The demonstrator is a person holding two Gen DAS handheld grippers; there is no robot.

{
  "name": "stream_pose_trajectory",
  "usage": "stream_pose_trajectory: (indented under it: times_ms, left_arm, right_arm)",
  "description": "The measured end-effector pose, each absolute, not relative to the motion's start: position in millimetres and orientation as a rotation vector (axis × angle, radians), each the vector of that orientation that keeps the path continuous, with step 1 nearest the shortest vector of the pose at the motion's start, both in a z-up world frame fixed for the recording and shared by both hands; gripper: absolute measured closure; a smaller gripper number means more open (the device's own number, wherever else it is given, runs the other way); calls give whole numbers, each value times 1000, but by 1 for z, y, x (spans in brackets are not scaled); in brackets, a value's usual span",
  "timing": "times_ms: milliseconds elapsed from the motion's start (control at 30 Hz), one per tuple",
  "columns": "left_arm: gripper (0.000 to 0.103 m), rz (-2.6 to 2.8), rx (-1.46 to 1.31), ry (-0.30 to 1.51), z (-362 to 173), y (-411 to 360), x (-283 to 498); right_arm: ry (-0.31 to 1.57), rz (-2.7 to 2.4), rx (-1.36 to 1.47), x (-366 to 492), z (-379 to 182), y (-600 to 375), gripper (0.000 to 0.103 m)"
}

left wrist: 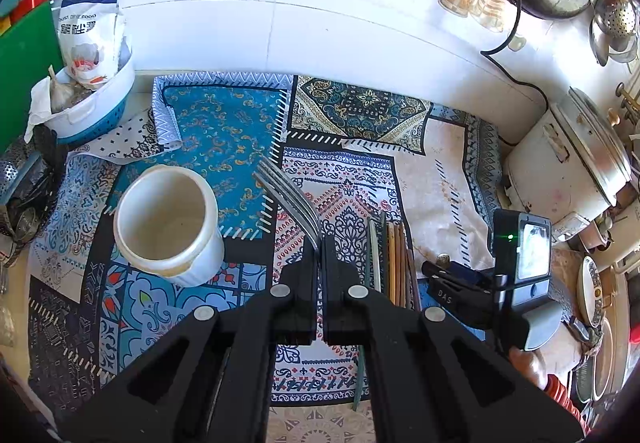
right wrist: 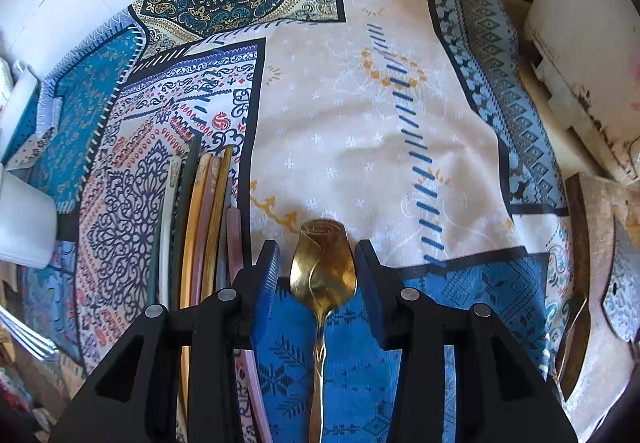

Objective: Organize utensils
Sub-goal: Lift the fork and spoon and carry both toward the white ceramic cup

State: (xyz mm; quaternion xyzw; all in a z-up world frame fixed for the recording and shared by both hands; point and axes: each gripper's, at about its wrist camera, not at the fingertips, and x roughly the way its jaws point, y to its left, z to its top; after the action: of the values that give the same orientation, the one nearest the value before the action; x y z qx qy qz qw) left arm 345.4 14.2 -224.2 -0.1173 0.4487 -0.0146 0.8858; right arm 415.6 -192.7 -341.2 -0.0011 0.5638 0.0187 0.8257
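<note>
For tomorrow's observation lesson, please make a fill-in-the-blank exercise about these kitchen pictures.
1. The left claw is shut on two ____.
2. A gold spoon lies between the open fingers of the ____ claw.
3. The white cup beside the forks is ____ inside.
4. The chopsticks lie on a patterned ____.

Missing words: forks; right; empty; cloth

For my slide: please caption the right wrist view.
Open right tongs straddle a gold spoon lying on the patterned cloth, chopsticks alongside.
</note>
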Motion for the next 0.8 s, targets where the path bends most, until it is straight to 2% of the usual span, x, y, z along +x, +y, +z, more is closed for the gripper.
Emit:
stream_pose_trajectory:
  times_ms: [33,267,800]
  left_arm:
    - [103,-31,-246,933,-224,14,346]
    - [103,-35,-237,925,-221,11,343]
    - [103,-54,-215,864,-198,9,328]
  right_arm:
    - [1193,40,-8,417,-341,-192,74]
    - [1203,71,69,418,-335,-205,75]
    - [980,64,119,367,-250,-222,75]
